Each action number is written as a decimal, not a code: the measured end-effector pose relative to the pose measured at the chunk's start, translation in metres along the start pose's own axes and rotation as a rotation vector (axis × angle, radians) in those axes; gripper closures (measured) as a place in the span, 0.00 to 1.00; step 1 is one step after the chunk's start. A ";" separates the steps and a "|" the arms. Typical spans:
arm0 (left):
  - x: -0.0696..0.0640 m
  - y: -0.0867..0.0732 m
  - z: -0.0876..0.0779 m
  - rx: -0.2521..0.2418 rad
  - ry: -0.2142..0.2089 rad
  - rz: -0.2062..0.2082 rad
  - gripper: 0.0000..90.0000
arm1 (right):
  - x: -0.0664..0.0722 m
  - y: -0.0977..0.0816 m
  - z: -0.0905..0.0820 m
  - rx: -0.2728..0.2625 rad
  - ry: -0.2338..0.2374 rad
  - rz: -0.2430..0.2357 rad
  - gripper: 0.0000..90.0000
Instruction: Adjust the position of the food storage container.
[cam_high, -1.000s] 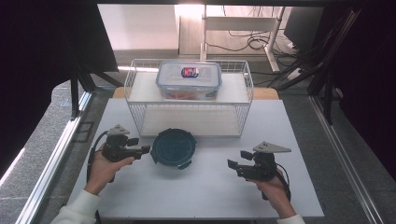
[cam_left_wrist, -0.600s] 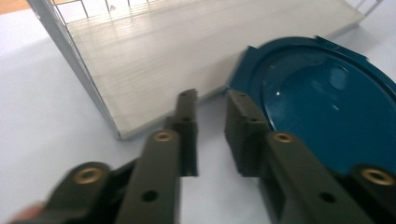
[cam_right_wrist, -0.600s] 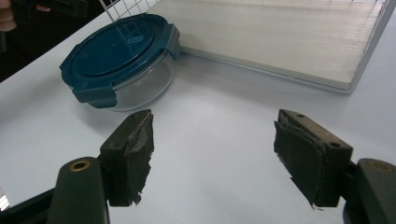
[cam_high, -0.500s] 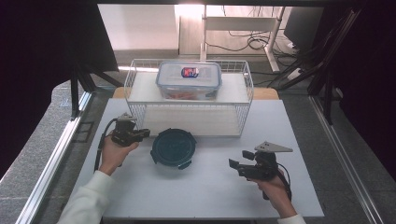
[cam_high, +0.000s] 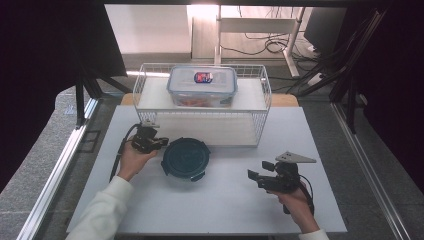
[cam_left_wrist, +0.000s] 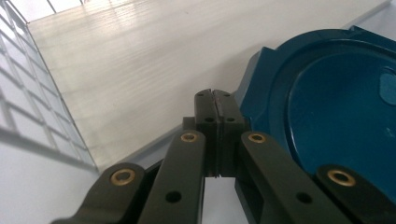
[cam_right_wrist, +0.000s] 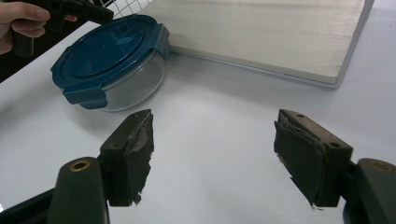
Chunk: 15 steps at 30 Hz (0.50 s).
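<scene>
Left hand-held gripper (cam_left_wrist: 215, 95) clamped empty beside the round container (cam_high: 185, 158) — right hand-held gripper (cam_right_wrist: 212, 140) wide.

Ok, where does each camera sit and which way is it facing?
High view: above the table's near edge, looking forward and down; both forearms, left gripper, right gripper.
Left gripper view: rides the left gripper, along shut fingers at the blue-lidded container.
Right gripper view: along open fingers.
All share the container.

Lidded round blue-topped container (cam_high: 185, 158), upright on table (cam_high: 225, 200)
</scene>
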<state>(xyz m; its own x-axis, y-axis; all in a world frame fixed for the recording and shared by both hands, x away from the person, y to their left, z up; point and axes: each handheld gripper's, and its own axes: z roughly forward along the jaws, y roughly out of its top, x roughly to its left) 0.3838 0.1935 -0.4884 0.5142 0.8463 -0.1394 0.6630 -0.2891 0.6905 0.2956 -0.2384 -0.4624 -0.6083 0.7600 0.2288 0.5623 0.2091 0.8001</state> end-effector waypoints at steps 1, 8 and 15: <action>0.000 0.000 0.004 0.007 -0.003 0.006 1.00 | 0.000 0.000 0.000 0.004 -0.001 0.002 0.31; 0.002 -0.001 0.007 0.003 -0.011 0.030 1.00 | -0.002 -0.001 -0.001 -0.004 0.004 0.012 0.31; 0.003 -0.001 0.010 -0.004 -0.059 0.039 1.00 | -0.004 -0.001 -0.002 -0.010 0.026 0.040 0.32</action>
<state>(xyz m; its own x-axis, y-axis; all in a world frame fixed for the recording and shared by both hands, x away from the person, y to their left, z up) 0.3896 0.1917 -0.4965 0.5705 0.8068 -0.1539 0.6400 -0.3191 0.6990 0.2969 -0.2429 -0.4629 -0.5997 0.7515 0.2751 0.5812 0.1726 0.7952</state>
